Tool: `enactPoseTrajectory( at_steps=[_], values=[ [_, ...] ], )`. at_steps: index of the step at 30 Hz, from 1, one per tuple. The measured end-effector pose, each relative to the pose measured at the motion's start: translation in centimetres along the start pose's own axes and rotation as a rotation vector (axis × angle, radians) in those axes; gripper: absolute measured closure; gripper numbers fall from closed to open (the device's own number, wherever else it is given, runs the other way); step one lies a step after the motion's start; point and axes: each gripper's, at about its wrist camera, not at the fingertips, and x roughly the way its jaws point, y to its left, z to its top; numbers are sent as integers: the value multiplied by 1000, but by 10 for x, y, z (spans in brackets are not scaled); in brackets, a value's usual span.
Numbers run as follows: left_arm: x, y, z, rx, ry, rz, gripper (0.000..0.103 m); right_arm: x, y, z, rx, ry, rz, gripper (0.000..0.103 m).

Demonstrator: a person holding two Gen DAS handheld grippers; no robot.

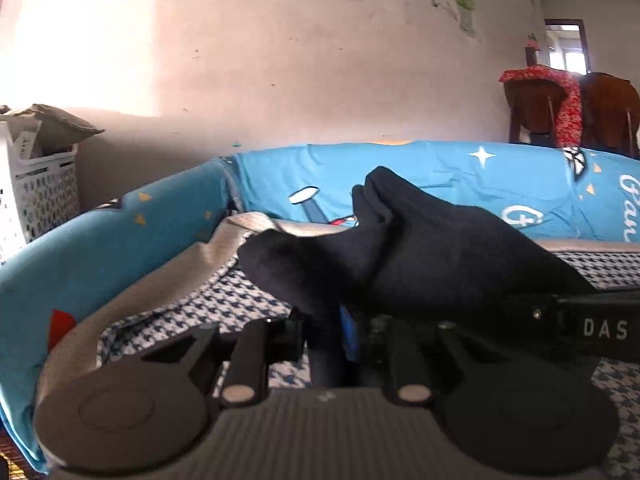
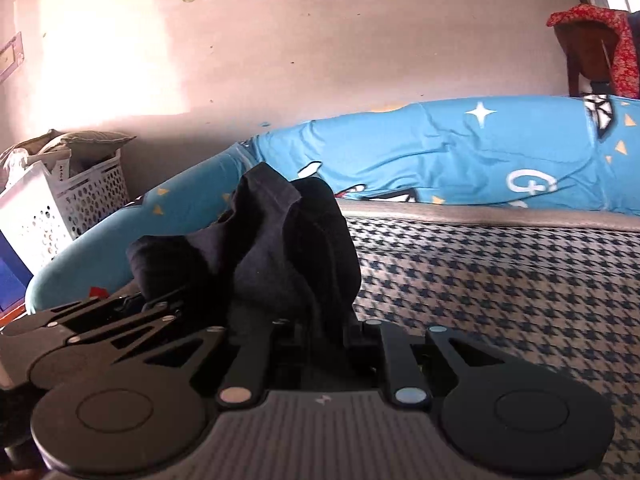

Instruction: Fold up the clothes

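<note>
Both jaws tight on dark garment

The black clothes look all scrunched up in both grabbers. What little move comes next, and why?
Probably draw the two grippers apart, sideways. The black garment is bunched in a lump, with the left gripper and right gripper side by side, jaws shut on it. Spreading it flat over the houndstooth cover should make folding possible.

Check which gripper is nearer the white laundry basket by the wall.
Left. The left gripper holds the dark garment on the side toward the white basket; the right gripper sits beyond it, farther from the basket.
</note>
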Motion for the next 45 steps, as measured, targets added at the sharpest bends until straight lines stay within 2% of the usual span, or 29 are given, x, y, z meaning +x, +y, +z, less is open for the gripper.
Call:
enactPoseTrajectory(
  at_steps=[3, 7, 10, 11, 15, 21, 23, 25, 27, 28, 31, 35, 42, 45],
  values=[
    [6, 15, 0, -7, 8, 26, 86, 10, 13, 3, -4, 1, 25, 88],
    [10, 40, 7, -68, 14, 49, 86, 27, 27, 8, 14, 6, 64, 88],
    [14, 49, 10, -19, -10, 74, 86, 44, 38, 9, -1, 11, 72, 88],
    [19, 55, 8, -42, 9, 72, 86, 50, 42, 9, -11, 15, 71, 88],
    [36, 76, 3, -121, 71, 57, 86, 68, 30, 2, 2, 63, -15, 88],
    [73, 81, -10, -242, 209, -100, 82, 82, -1, -10, 104, 177, -120, 87],
    [86, 83, -14, -284, 259, -158, 72, 83, -5, -13, 118, 204, -131, 85],
    [99, 84, -18, -325, 307, -212, 67, 83, -8, -15, 122, 224, -137, 76],
    [113, 85, -23, -350, 340, -233, 56, 82, -10, -16, 117, 237, -148, 74],
    [118, 86, -25, -359, 354, -241, 50, 81, -12, -17, 120, 244, -150, 70],
    [131, 85, -27, -378, 369, -262, 46, 79, -20, -19, 151, 272, -139, 63],
    [149, 84, -30, -402, 389, -289, 30, 76, -34, -20, 223, 299, -114, 58],
    [179, 82, -34, -444, 425, -336, 28, 80, -51, -23, 308, 333, -93, 55],
    [186, 74, -34, -429, 429, -361, 28, 83, -55, -25, 341, 340, -76, 55]
  ],
)
